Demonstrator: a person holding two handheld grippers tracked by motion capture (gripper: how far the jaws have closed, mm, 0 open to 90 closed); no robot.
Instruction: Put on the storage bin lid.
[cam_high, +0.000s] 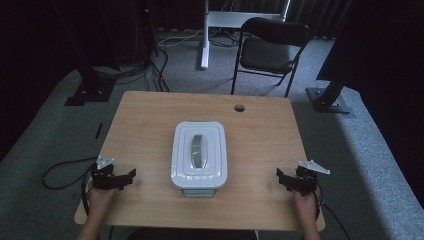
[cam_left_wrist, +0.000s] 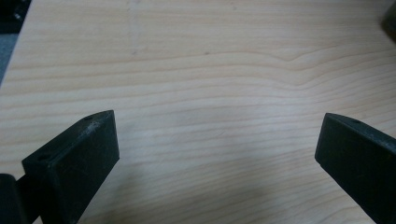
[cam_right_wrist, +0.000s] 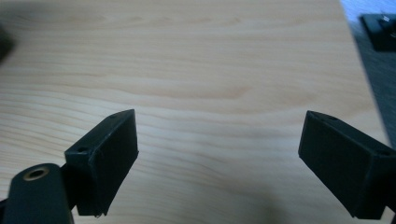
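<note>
A white lidded plastic box (cam_high: 199, 153) with a grey handle (cam_high: 198, 150) on its lid stands in the middle of the wooden table (cam_high: 145, 120). My left gripper (cam_high: 116, 176) rests near the table's front left corner, open, with nothing between its jaws. At the front right edge my right gripper (cam_high: 291, 180) is open and empty too. In the left gripper view the left gripper (cam_left_wrist: 217, 149) has its jaws wide apart over bare wood. The right gripper (cam_right_wrist: 219, 154) in its own view also spreads over bare wood. Both grippers sit well apart from the box.
A round cable hole (cam_high: 239, 108) lies near the table's far edge. Behind the table stand a black folding chair (cam_high: 270, 47) and a white stand (cam_high: 205, 35). Dark stand bases (cam_high: 87, 92) and cables lie on the grey carpet at the sides.
</note>
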